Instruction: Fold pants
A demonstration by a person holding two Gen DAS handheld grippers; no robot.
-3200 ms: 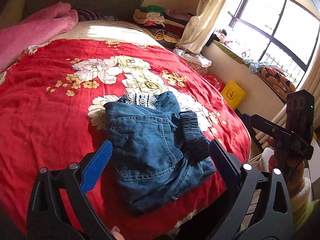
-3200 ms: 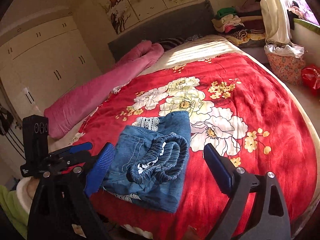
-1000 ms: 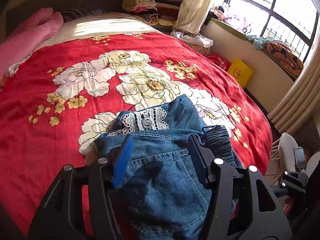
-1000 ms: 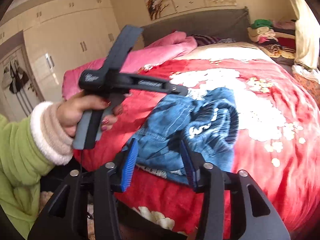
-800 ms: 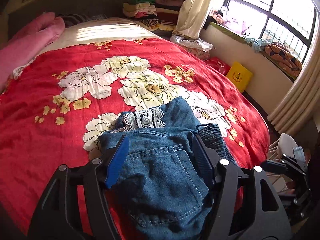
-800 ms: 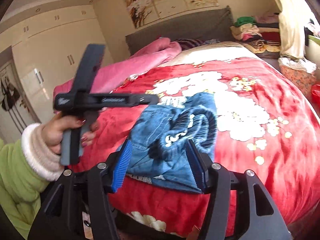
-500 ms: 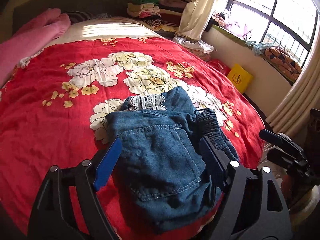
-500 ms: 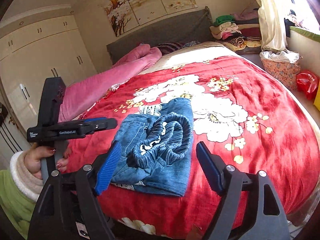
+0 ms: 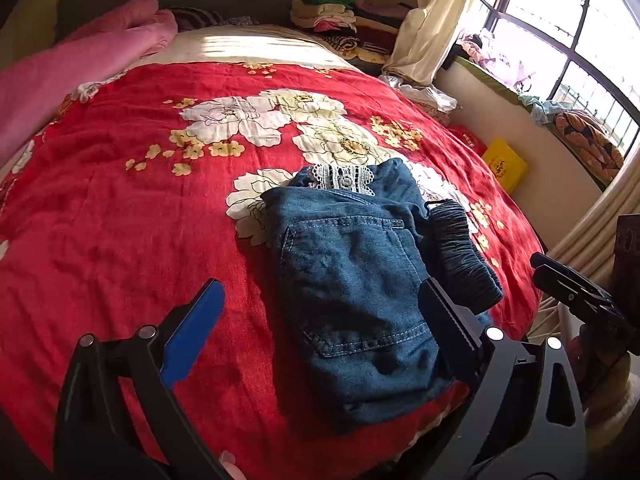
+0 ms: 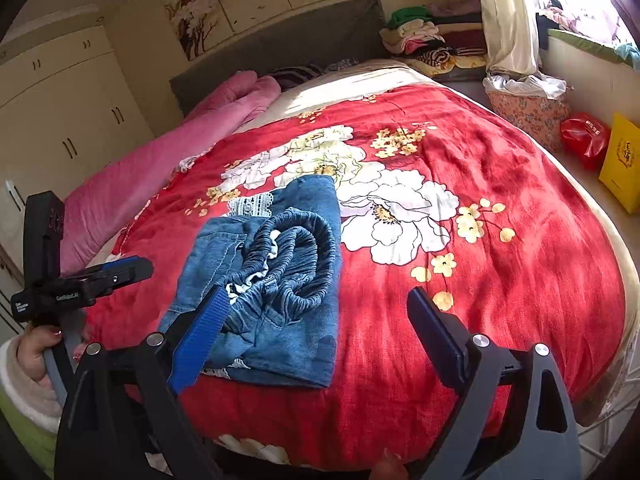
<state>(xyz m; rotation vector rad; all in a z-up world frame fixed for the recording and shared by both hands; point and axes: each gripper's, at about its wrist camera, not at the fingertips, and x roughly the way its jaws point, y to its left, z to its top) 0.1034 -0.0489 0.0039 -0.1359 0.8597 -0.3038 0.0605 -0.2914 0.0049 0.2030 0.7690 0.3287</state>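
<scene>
The blue denim pants (image 9: 352,280) lie folded in a small stack on the red flowered bedspread (image 9: 120,220), near the bed's front edge. The elastic waistband (image 10: 304,248) is bunched on top and a white lace trim (image 9: 344,176) shows at the far end. My left gripper (image 9: 320,286) hovers just short of the stack; its jaws are opening wide and its pads press on nothing. My right gripper (image 10: 318,294) does the same from the other side, jaws opening, the cloth lying past its fingers. Each gripper shows at the edge of the other's view: the right gripper (image 9: 538,266) and the left gripper (image 10: 146,268).
A rolled pink quilt (image 9: 80,60) lies along the bed's left side below a grey headboard (image 10: 280,52). Stacked clothes (image 9: 328,12) sit at the far corner. A flowered basket (image 10: 528,108), a red bag (image 10: 584,140) and a yellow bag (image 9: 504,164) stand on the floor to the right.
Both grippers have drawn back from the pants and their jaws have spread from about half open to wide. The pants stay folded on the bedspread.
</scene>
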